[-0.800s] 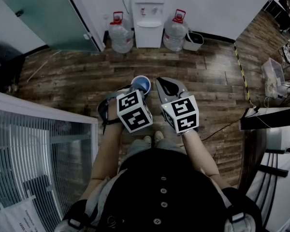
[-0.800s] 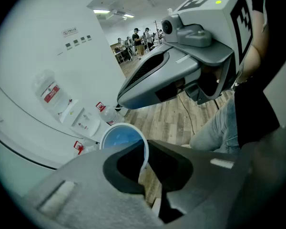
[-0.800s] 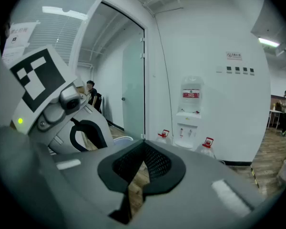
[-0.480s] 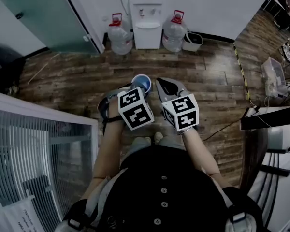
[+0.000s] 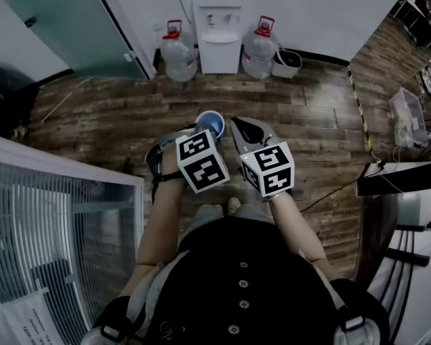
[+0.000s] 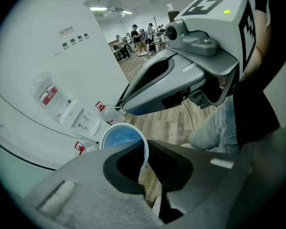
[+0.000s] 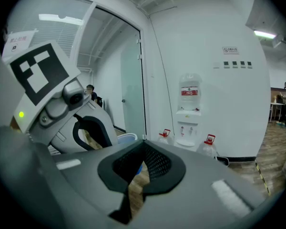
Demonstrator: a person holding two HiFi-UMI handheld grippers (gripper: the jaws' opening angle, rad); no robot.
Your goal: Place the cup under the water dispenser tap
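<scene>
A blue cup with a white rim (image 5: 210, 124) is held over the wooden floor, and my left gripper (image 5: 201, 133) is shut on its rim. In the left gripper view the cup (image 6: 120, 136) sits just past the jaws, its wall pinched between the pads (image 6: 144, 162). My right gripper (image 5: 242, 126) hangs beside it on the right, shut and empty; in its own view the jaws meet (image 7: 135, 171), with the cup (image 7: 127, 138) to their left. The white water dispenser (image 5: 219, 21) stands against the far wall, also visible ahead (image 7: 189, 120).
Two large water bottles with red caps (image 5: 178, 54) (image 5: 259, 49) flank the dispenser, and a white bin (image 5: 287, 62) sits to its right. A glass door (image 5: 65, 27) is at the left, a white slatted panel (image 5: 50, 236) nearer. Desks and cables (image 5: 409, 121) line the right.
The person's feet have shifted a little below the grippers. Both grippers and the cup keep the same pose in view.
</scene>
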